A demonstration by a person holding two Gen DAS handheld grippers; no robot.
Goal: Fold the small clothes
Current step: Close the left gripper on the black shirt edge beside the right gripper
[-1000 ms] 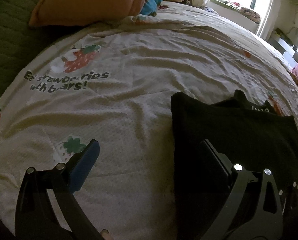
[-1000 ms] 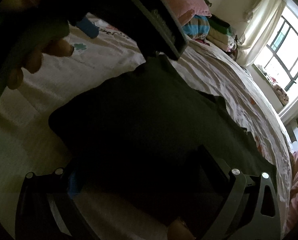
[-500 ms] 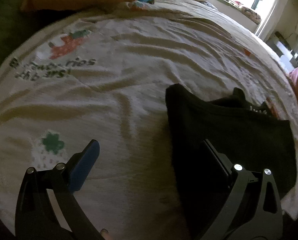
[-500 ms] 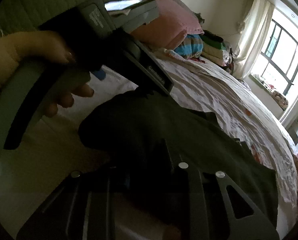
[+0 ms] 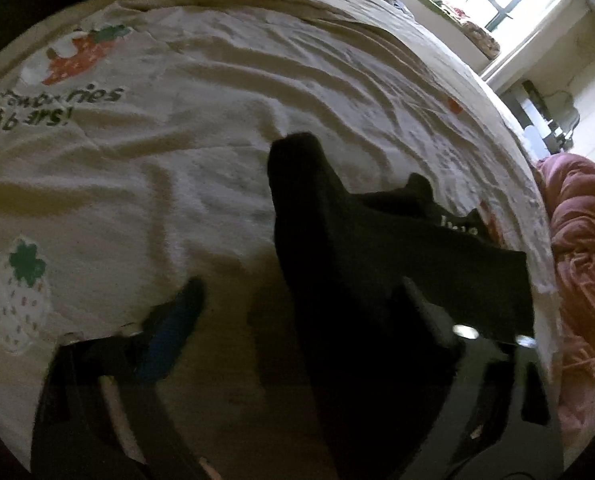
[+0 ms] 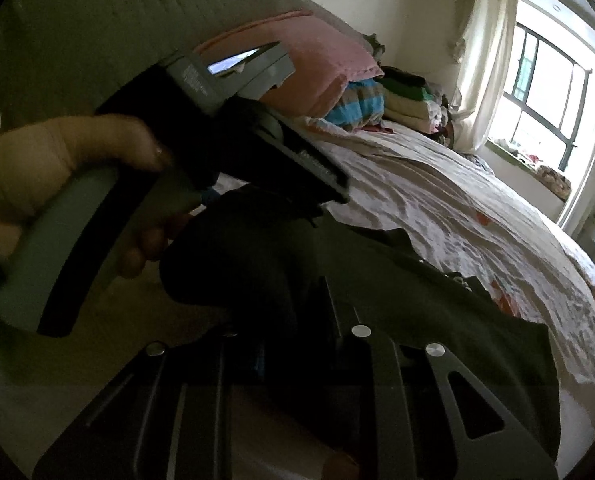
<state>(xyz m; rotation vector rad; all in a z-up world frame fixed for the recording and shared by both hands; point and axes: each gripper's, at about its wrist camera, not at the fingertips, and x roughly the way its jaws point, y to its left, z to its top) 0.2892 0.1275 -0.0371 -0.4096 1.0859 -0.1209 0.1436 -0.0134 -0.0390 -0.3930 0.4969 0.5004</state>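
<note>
A black garment [image 5: 377, 260] lies partly folded on a cream strawberry-print blanket [image 5: 217, 140]. My left gripper [image 5: 297, 292] points down at its left edge. Its jaws are closing, with the blue pad [image 5: 177, 328] over the blanket and the other finger over the black cloth, and neither presses on it. In the right wrist view my right gripper [image 6: 293, 312] is closing on the near edge of the black garment [image 6: 417, 300], which is pinched between its pads and raised off the bed. A person's hand [image 6: 57, 168] holds the left tool's handle just beyond.
A pink pillow [image 6: 317, 64] and a stack of folded clothes [image 6: 401, 96] sit at the head of the bed against a green headboard [image 6: 77, 40]. A pink quilt [image 5: 577, 240] is bunched along the right edge. A bright window [image 6: 545, 96] stands beyond.
My right gripper went from open to shut on the garment's near edge and lifted it. The left gripper tipped downward toward the left edge, and its jaws narrowed.
</note>
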